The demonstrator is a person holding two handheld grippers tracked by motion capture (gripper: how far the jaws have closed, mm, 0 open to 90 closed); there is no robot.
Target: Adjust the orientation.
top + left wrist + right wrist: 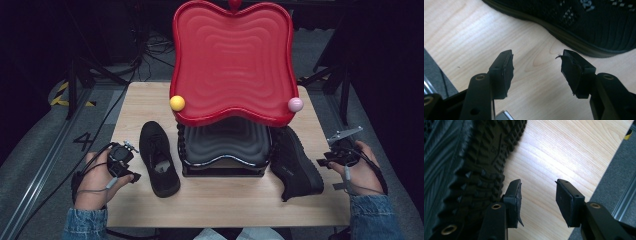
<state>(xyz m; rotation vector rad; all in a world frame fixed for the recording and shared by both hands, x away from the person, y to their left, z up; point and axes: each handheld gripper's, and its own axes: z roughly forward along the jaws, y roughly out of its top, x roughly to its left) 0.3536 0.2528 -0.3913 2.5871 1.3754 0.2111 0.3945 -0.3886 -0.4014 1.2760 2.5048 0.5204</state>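
Two black knit shoes lie on the wooden table (pixel 225 200). The left shoe (pixel 159 159) stands upright, toe pointing away from me, left of the rack. Its side (pixel 584 22) runs just beyond my left gripper (pixel 536 53), which hovers open over bare wood with nothing between its jaws. In the high view the left gripper (pixel 130 162) sits a little left of that shoe. The right shoe (pixel 296 165) lies tipped on its side, right of the rack. Its treaded sole (pixel 481 162) faces my right gripper (pixel 537 181), whose jaws are open and empty. The right gripper (pixel 326 159) is beside that shoe.
A black tiered rack (pixel 225 147) stands mid-table with a wavy red tray (pixel 232 55) on top. A yellow ball (pixel 177 103) and a pink ball (pixel 295 104) sit at the tray's front corners. Grey floor, cables and a metal rail (pixel 626 200) surround the table.
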